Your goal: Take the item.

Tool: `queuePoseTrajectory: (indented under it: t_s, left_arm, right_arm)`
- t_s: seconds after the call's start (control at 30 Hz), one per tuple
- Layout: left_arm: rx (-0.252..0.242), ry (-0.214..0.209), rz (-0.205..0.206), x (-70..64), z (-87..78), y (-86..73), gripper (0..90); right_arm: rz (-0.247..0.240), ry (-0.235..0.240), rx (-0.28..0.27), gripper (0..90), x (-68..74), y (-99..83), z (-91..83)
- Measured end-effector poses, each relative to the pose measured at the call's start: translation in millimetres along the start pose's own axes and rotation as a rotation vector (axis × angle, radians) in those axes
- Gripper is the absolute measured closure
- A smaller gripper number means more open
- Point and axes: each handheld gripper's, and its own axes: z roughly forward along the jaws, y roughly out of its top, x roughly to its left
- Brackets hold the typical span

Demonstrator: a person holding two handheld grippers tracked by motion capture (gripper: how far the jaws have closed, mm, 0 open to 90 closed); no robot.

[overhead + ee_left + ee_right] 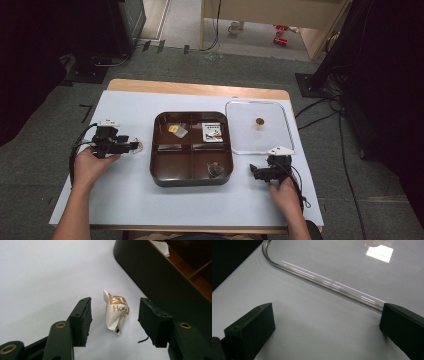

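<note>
The left gripper (113, 322) has its fingers spread around the crumpled packet (116, 311), which lies on the counter (125, 200) just left of the brown tray (160, 172). Close gently at its middle. The right gripper (260, 172) waits with fingers spread near the clear lid (287, 135).

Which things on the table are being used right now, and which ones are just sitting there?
Being used:
- left tool, open around the packet
- small paper packet, on the table between the jaws, beside the tray
- brown divided tray

Just sitting there:
- clear lid, flat to the tray's right
- right tool, open over bare table near the lid's rim
- other small packets in the tray
</note>
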Motion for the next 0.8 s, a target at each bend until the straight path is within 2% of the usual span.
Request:
queuePoseTrajectory:
  t_s: [0.3, 0.63, 0.8]
  left_arm:
    - [-0.028, 0.011, -0.004, 0.0, -13.7, -3.9, 39.8]
    - [-0.049, 0.034, -0.013, 7.7, -26.2, -15.5, 37.7]
    - [-0.039, 0.044, -0.018, 11.2, -27.4, -21.1, 37.7]
  right_arm:
    - [0.0, 0.0, 0.0, 0.0, -0.1, 0.0, 0.0]
    - [0.002, 0.001, 0.001, 0.0, -0.1, 0.1, 0.0]
    - [0.002, 0.001, 0.001, 0.0, -0.1, 0.1, 0.0]
